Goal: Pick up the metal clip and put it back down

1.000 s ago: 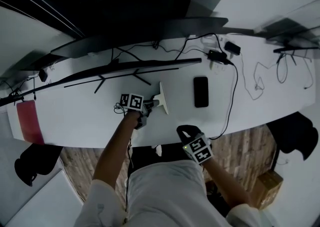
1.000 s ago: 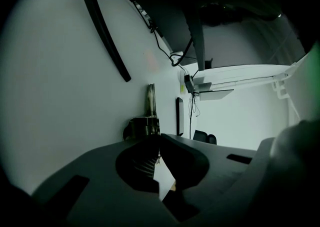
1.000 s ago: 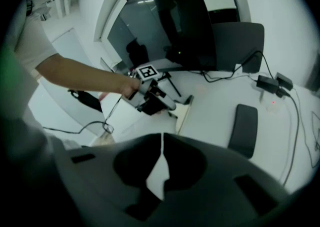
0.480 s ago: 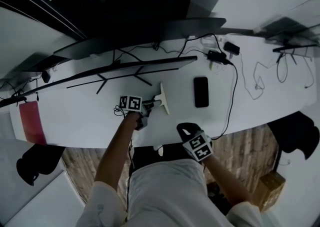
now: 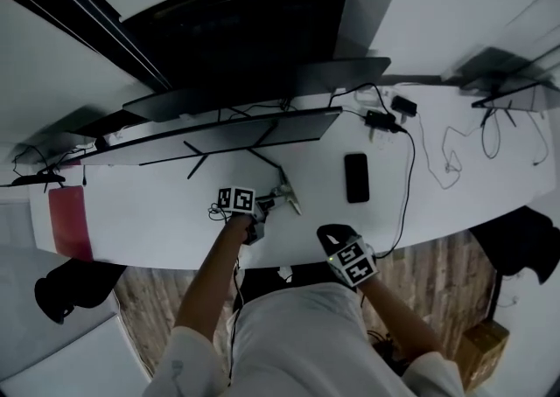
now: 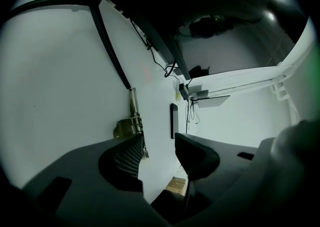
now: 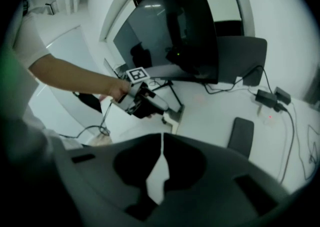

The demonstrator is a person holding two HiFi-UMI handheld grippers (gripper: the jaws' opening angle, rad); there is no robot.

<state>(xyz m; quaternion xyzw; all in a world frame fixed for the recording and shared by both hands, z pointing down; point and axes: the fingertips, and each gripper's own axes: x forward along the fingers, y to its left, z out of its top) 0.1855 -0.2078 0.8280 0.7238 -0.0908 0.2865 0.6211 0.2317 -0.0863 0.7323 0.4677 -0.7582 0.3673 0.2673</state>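
Your left claw has just sprung open and eased back. The metal clip now lies free on the smooth white surface, just beyond the left jaw's tip, with nothing between the ribbed pads. The put-down looks done. The clip is a slim strip of dull metal with a folded spring end. Your right claw is closed on nothing.

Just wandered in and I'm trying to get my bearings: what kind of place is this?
Most likely an office or lab workstation. A long white desk carries a big dark monitor, a black phone lying flat, and a plugged-in adapter with cables trailing off.
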